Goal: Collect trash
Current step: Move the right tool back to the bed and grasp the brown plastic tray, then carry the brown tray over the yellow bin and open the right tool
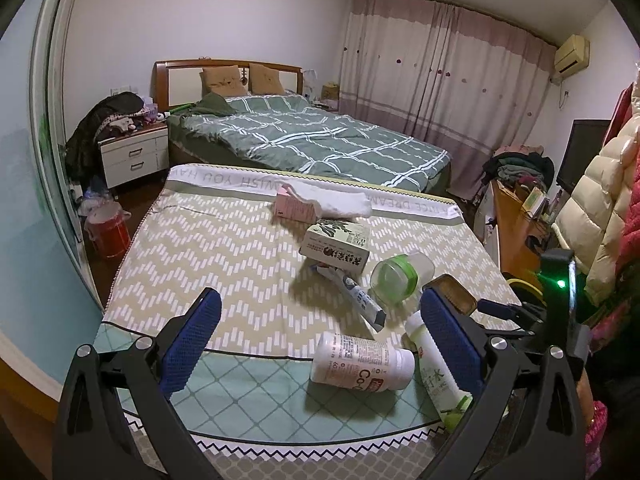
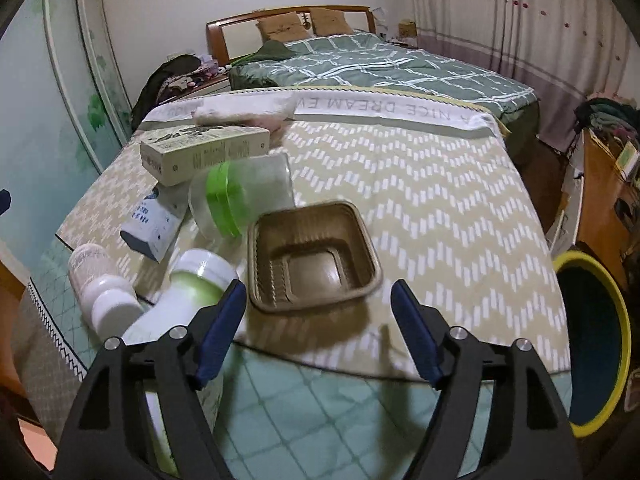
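Both grippers stand wide with nothing between their pads. The right gripper (image 2: 318, 326) hovers just in front of the brown tray (image 2: 314, 254) on the table (image 2: 460, 216). The left gripper (image 1: 320, 342) is over the white bottle (image 1: 360, 362), which lies on its side beside a green bottle (image 1: 434, 368). A yellow-rimmed bin (image 2: 592, 340) sits at the table's right

1. A lived-in home bedroom: a double bed (image 1: 304, 136) with a wooden headboard (image 1: 224, 76), two cushions and a green checked duvet.
2. A white bedside cabinet (image 1: 134, 154) piled with clothes stands beside it.
3. Long pink curtains (image 1: 436, 76) cover one wall, a wall air conditioner (image 1: 572, 54) above.
4. Padded jackets (image 1: 600, 200) hang at the right edge.
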